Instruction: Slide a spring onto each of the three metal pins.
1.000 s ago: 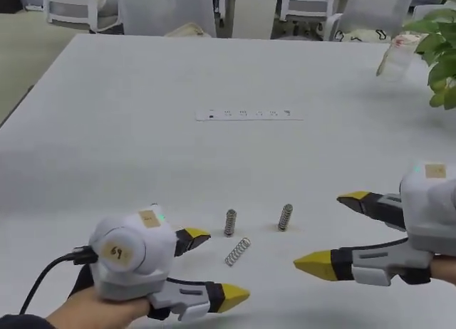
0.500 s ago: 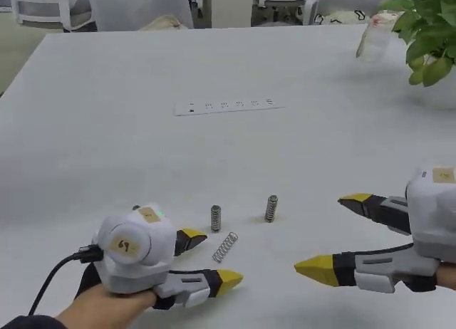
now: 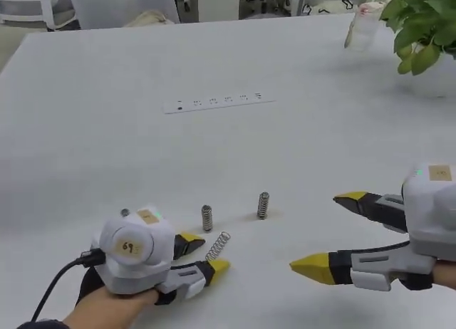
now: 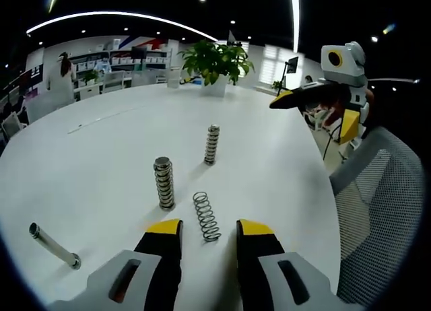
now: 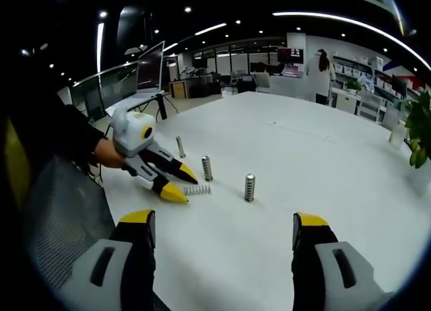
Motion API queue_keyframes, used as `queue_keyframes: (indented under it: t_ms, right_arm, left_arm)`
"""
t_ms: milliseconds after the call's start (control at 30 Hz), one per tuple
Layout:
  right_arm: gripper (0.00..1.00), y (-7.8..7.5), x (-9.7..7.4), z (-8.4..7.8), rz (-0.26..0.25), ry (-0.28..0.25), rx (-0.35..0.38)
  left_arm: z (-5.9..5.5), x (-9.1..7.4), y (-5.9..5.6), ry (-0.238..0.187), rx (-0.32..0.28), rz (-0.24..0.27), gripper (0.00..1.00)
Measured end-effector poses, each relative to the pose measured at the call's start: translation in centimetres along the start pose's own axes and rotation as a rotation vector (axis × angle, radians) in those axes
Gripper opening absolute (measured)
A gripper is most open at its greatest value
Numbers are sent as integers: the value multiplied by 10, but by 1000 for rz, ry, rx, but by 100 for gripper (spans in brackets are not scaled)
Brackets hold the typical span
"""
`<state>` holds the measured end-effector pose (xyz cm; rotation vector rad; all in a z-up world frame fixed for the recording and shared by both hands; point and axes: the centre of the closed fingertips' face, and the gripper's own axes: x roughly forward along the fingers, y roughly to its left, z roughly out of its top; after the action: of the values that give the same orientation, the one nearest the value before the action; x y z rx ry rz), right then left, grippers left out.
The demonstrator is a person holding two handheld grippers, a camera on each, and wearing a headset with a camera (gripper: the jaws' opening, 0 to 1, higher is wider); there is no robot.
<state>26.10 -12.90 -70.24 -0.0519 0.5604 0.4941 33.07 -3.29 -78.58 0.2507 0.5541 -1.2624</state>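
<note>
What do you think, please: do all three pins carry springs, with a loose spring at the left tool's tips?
Only two pins carry springs; the left gripper view shows the third pin bare. The loose spring is at the left tool's tips.

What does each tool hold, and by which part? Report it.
Nothing is held. The left tool has its open jaws either side of the loose spring on the table, not touching it. The right tool is open and empty.

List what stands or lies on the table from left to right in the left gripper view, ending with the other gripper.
Bare pin → nearer spring-covered pin → loose spring → right gripper.
</note>
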Motion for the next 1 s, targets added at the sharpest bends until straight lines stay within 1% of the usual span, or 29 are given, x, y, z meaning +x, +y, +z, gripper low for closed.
queue_keyframes:
  t_ms: [33,167,233,400,567,667,767,900,1000]
  right_arm:
    - [82,0,0,0,0,-1,0]
    - [82,-1,-1,0,-2,2,-2]
    - [82,0,-1,0,-2,2,-2]
    - [81,0,-1,1,-2,1,-5]
    - [80,0,-3,2,-6,-1,-8]
    - [80,1,-6,6,-6,-4,-11]
    - [79,3,-7,10,-4,-7,-24]
    - [78,8,-8,17,9,-13,-35]
    - [78,12,-7,20,16,-14,-45]
  left_arm:
    - [1,1,2,-7,4,12,22]
    - [0,1,3,-4,22,23,16]
    - [0,1,4,-3,43,30,12]
    - [-2,-1,5,-2,63,33,4]
    - [-3,-4,5,-4,71,29,3]
    - [-4,-6,4,2,76,27,3]
    - [-7,-11,0,9,94,5,3]
    - [-4,-20,-7,-3,122,-15,3]
    - [2,-31,-10,-24,125,-24,3]
